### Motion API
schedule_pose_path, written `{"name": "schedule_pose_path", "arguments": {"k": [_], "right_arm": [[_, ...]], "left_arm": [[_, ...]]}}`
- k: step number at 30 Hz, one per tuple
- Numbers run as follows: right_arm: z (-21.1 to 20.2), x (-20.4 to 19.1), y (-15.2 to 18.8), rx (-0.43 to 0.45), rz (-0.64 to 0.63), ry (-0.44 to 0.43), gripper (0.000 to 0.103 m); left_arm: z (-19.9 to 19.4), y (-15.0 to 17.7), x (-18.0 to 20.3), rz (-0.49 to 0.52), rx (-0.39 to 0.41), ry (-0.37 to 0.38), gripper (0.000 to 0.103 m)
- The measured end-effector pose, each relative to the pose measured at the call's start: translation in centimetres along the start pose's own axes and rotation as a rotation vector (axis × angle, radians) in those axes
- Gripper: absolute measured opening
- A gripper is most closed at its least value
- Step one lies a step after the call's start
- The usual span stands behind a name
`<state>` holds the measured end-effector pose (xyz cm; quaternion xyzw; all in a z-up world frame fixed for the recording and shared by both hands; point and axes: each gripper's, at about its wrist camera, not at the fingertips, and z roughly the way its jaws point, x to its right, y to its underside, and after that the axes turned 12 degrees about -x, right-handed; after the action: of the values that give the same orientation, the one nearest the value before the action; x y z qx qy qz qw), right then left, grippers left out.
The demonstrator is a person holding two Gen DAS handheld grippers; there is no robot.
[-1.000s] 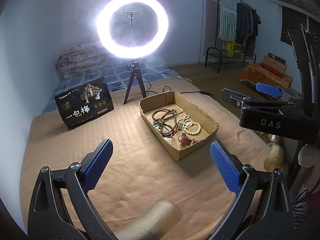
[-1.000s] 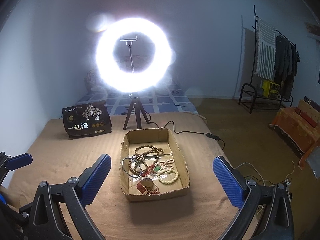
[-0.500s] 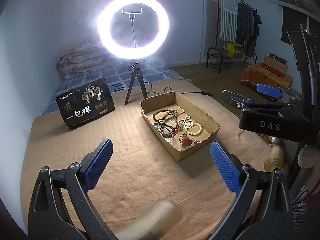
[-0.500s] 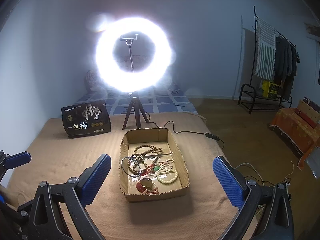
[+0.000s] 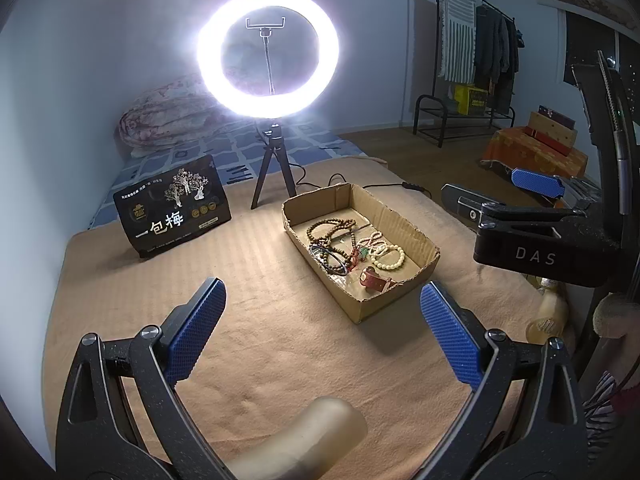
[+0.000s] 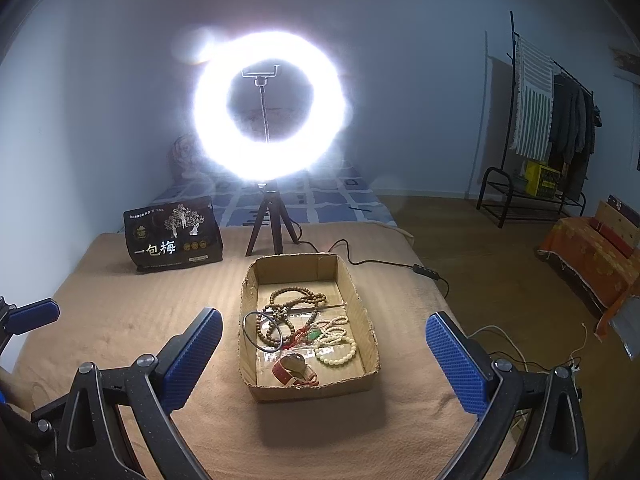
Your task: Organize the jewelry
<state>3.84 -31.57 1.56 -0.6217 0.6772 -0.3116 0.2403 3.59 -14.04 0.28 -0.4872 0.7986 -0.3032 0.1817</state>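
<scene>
A shallow cardboard tray (image 5: 404, 224) (image 6: 360, 300) lies on the tan blanket. It holds brown wooden bead strands (image 5: 330, 226) (image 6: 296, 298), white bead bracelets (image 5: 386, 254) (image 6: 336, 350), a dark thin bangle (image 6: 262, 330) and a red leather strap piece (image 5: 374, 280) (image 6: 290, 368). My left gripper (image 5: 324, 322) hovers open above the blanket, short of the tray and to its left. My right gripper (image 6: 324, 352) is open too, its blue pads wide apart on either side of the tray's near end, nothing held. The right gripper's body (image 5: 536, 240) shows at the right in the left wrist view.
A lit ring light on a small tripod (image 5: 272, 172) (image 6: 266, 220) stands behind the tray, its cable (image 6: 384, 264) trailing right. A black printed package (image 5: 172, 210) (image 6: 172, 236) leans at back left. A rolled quilt (image 5: 168, 118) lies beyond. A clothes rack (image 6: 548, 128) stands far right.
Both views have shifted only slightly; the grippers stay open and the tray and jewelry have not moved.
</scene>
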Motion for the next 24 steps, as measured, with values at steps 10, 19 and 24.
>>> {"name": "schedule_pose_path", "arguments": {"k": [10, 19, 24], "right_arm": [[0.05, 0.02, -0.02, -0.002, 0.001, 0.003, 0.103], [0.18, -0.16, 0.14, -0.009, -0.012, 0.005, 0.103], [0.34, -0.29, 0.16, -0.018, -0.021, 0.004, 0.103]], "left_arm": [[0.06, -0.01, -0.09, -0.004, -0.006, 0.004, 0.100], [0.27, 0.26, -0.07, -0.018, -0.022, 0.003, 0.100], [0.19, 0.30, -0.16, -0.022, -0.019, -0.004, 0.100]]}}
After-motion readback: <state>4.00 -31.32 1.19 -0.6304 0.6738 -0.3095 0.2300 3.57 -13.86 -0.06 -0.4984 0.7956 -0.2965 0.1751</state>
